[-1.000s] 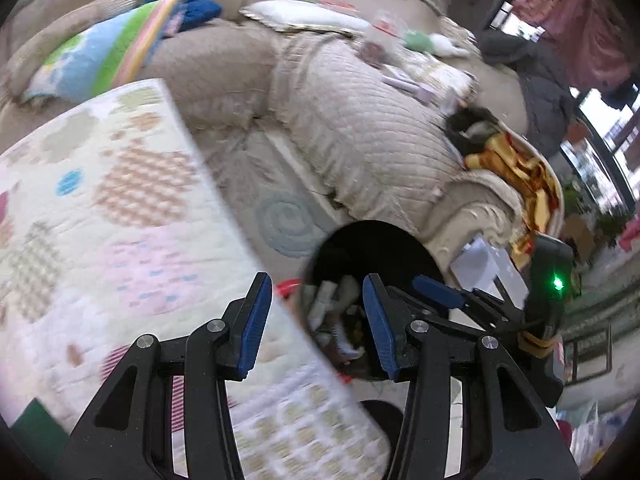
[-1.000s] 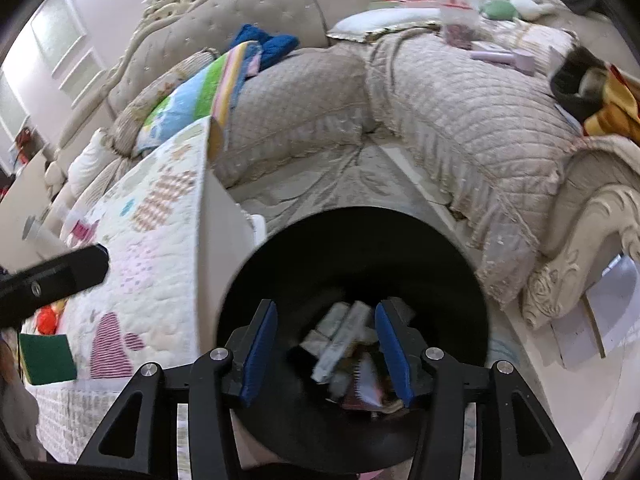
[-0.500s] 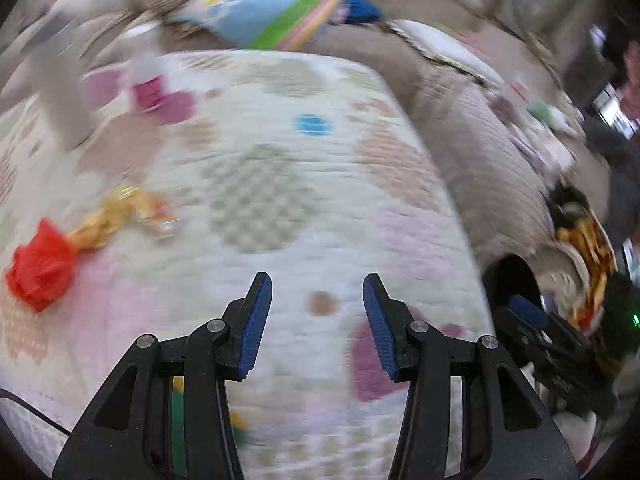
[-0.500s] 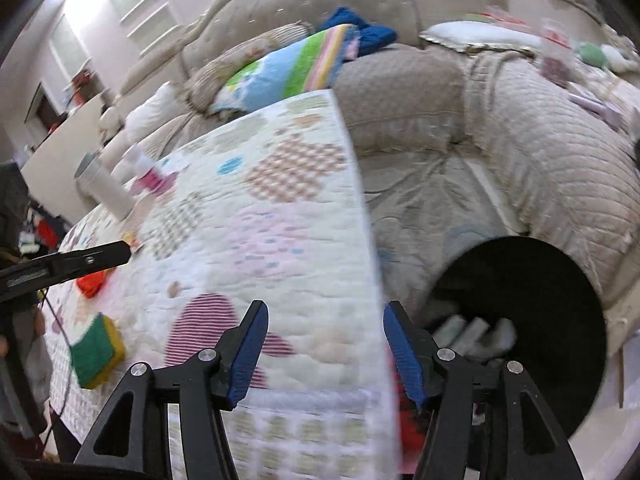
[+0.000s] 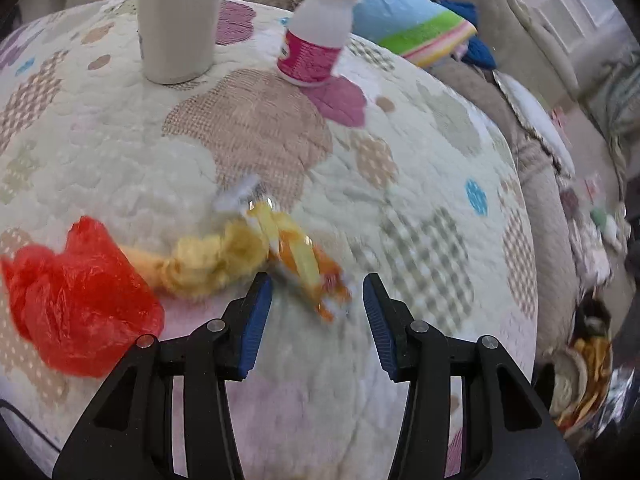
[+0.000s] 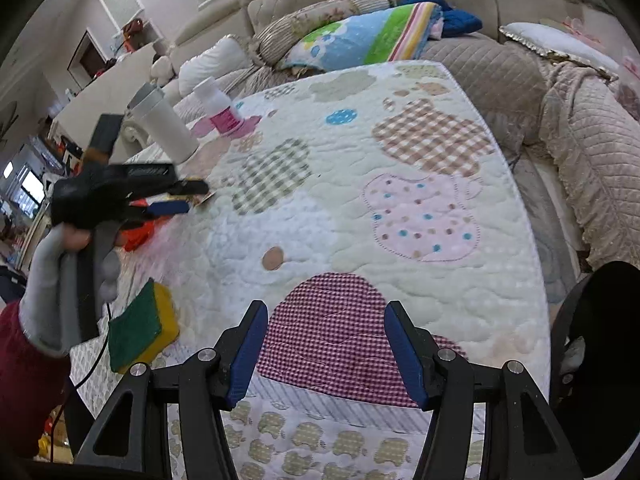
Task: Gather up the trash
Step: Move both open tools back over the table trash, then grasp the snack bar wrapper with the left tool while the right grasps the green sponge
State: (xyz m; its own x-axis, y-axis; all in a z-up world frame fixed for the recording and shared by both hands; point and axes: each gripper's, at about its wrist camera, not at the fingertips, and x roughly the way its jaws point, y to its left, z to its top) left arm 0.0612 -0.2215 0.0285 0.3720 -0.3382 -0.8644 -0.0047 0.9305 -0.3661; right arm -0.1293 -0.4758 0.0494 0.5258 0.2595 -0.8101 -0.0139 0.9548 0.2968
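Observation:
On the quilted table cover [image 5: 400, 208] lie a crumpled red plastic bag [image 5: 76, 296], a yellow crumpled wrapper [image 5: 212, 260] and an orange-yellow snack wrapper [image 5: 304, 264]. My left gripper [image 5: 318, 292] is open and tilted down, and the snack wrapper's near end lies just past its blue pads, untouched. In the right wrist view the left gripper [image 6: 188, 198], in a gloved hand [image 6: 60, 280], hangs over the red bag [image 6: 138, 236]. My right gripper [image 6: 326, 320] is open and empty above the table's near edge. The black bin [image 6: 600, 360] stands on the floor to its right.
A tall pale cup [image 5: 176, 20] and a white bottle with a pink label [image 5: 316, 40] stand at the table's far side. A green-and-yellow sponge [image 6: 140, 328] lies near the front left. Sofas [image 6: 580, 128] with cushions ring the table.
Both grippers swung away from the black bin to above the table. The left one now faces the wrappers and red bag. The right one's jaws have widened.

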